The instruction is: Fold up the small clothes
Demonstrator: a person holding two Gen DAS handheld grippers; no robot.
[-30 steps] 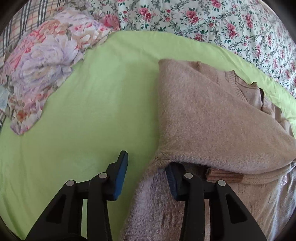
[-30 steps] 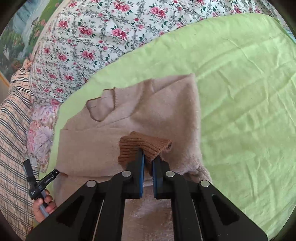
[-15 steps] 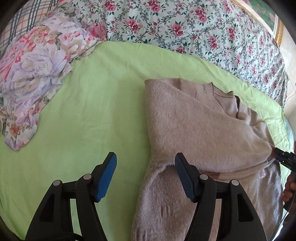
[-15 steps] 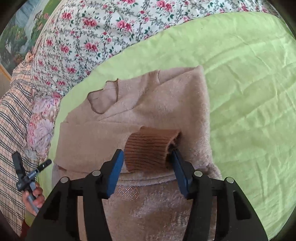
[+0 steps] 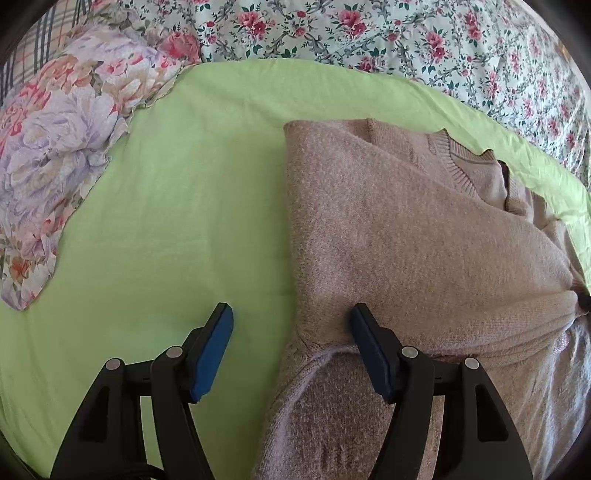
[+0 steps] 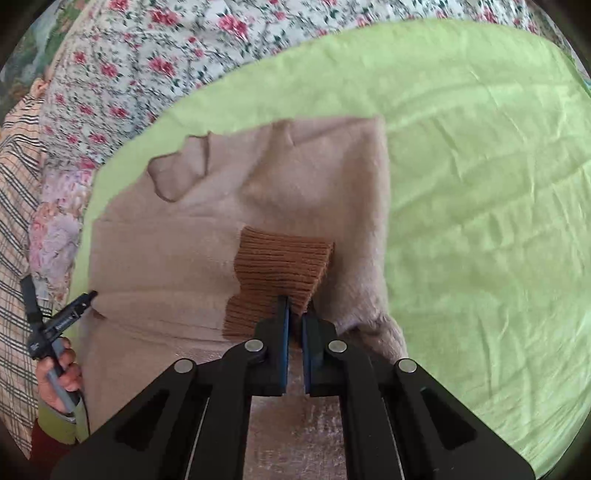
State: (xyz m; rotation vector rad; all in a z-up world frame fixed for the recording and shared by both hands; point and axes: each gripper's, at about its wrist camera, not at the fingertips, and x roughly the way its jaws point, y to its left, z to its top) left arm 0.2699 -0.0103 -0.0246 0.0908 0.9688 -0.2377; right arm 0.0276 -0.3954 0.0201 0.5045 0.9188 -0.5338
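Mostly flat: beige sweater (image 5: 406,236) spread on green sheet (image 5: 177,206), sides folded in over the body. Right gripper (image 6: 294,314) pressed together, pinching brown ribbed cuff (image 6: 284,266) lying across sweater middle. Left gripper (image 5: 291,332) spread wide, nothing between the pads; left finger over sheet, right finger (image 5: 369,347) resting on sweater's folded edge near the armpit. Floral cloth (image 5: 55,147) bunched at far left, well apart from sweater. Floral bedspread (image 5: 369,33) beyond the sheet.

The right gripper (image 6: 294,314) hides the brown cuff's (image 6: 282,266) near edge; the sweater's (image 5: 406,229) hem runs off-frame.
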